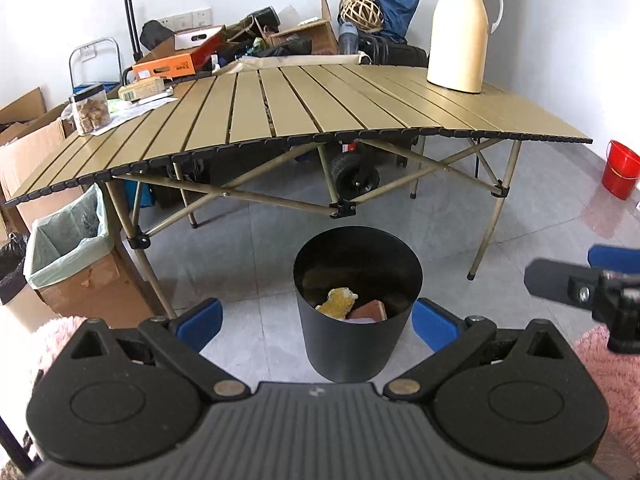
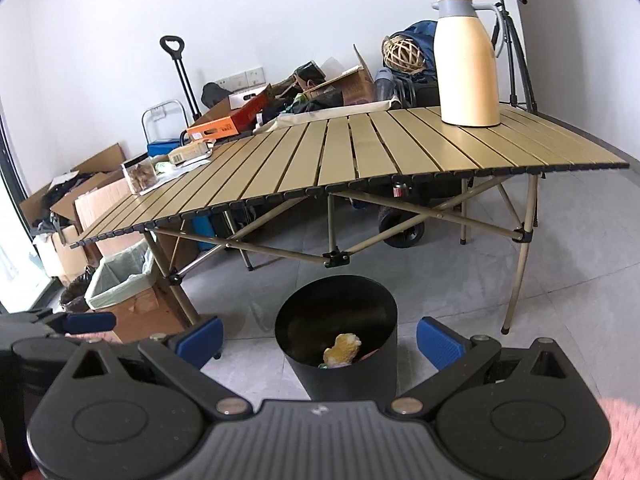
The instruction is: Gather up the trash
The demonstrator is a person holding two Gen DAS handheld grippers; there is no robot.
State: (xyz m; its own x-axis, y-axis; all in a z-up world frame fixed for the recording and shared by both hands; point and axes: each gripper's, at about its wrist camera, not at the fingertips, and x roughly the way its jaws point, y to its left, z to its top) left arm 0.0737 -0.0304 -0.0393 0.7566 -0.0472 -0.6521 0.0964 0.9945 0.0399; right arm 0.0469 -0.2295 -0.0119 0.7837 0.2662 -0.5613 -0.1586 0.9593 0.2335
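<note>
A cream jug (image 1: 460, 36) is sitting near the counter's (image 1: 304, 108) far right corner. Both tongs (image 1: 318, 326) (image 2: 320, 342) are hanging spread wide, holding nothing, over the black bin (image 1: 352, 312) with trash (image 1: 338, 302) inside, on the grey floor (image 1: 540, 216).

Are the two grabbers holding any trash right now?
No, nothing is held. The left gripper and the right gripper both have open, empty jaws. Trash already lies inside the black bin.

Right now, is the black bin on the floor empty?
No, the black bin already holds a yellow crumpled piece and a reddish-brown piece at its bottom.
</note>
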